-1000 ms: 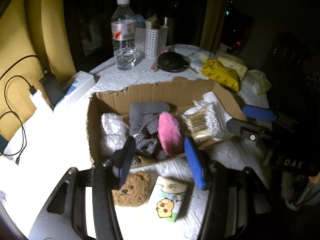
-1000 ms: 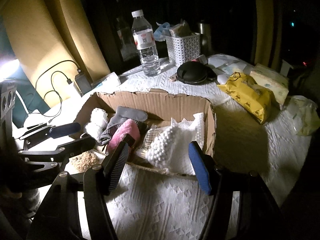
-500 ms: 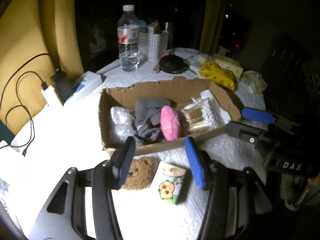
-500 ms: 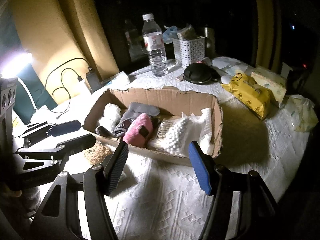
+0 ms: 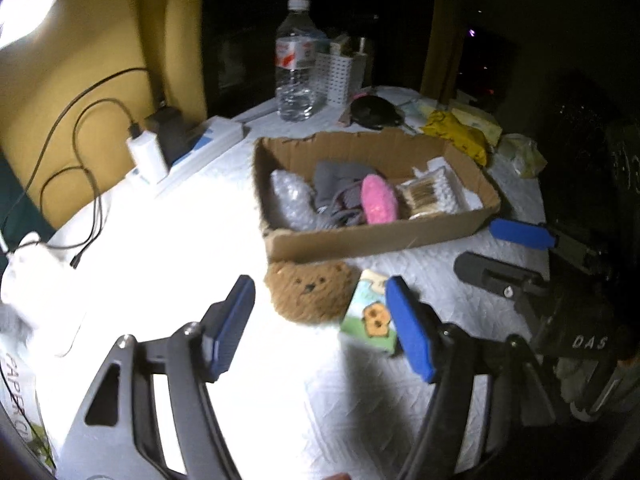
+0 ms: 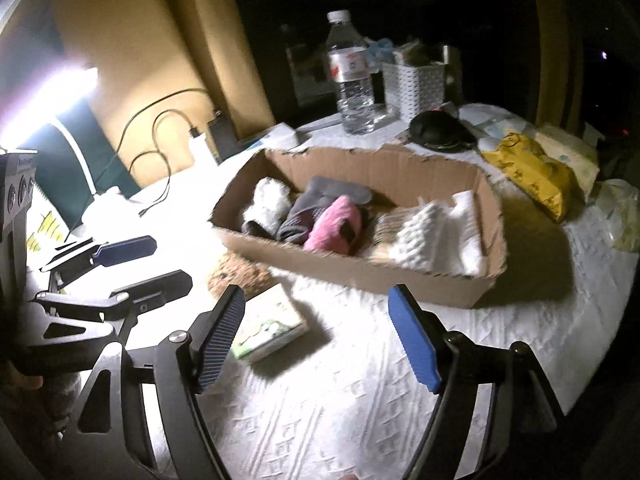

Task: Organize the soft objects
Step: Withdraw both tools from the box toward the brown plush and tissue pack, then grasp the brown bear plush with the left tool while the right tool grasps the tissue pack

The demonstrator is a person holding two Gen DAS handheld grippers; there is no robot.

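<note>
A cardboard box (image 5: pixel 372 240) (image 6: pixel 360 276) holds bubble wrap (image 5: pixel 290 200), grey cloth (image 5: pixel 340 184), a pink plush (image 5: pixel 378 200) (image 6: pixel 334 226) and a cotton swab pack (image 5: pixel 430 196). In front of the box, a brown bear plush (image 5: pixel 310 292) (image 6: pixel 236 274) and a cartoon tissue pack (image 5: pixel 370 314) (image 6: pixel 270 328) lie on the white cloth. My left gripper (image 5: pixel 319 286) hovers just short of the bear plush. Its jaws are opening and nothing is between them. My right gripper (image 6: pixel 316 294) hangs beside the tissue pack, jaws also opening and empty.
Behind the box stand a water bottle (image 5: pixel 295 68), a white basket (image 6: pixel 416 84), a black round case (image 6: pixel 438 130) and a yellow pack (image 6: pixel 532 172). A charger with cables (image 5: pixel 148 152) lies at the left. The table's right edge falls into darkness.
Both grippers have drawn back from the box, which now looks farther away. Both pairs of jaws stand wider. The plush and the tissue pack have not moved.
</note>
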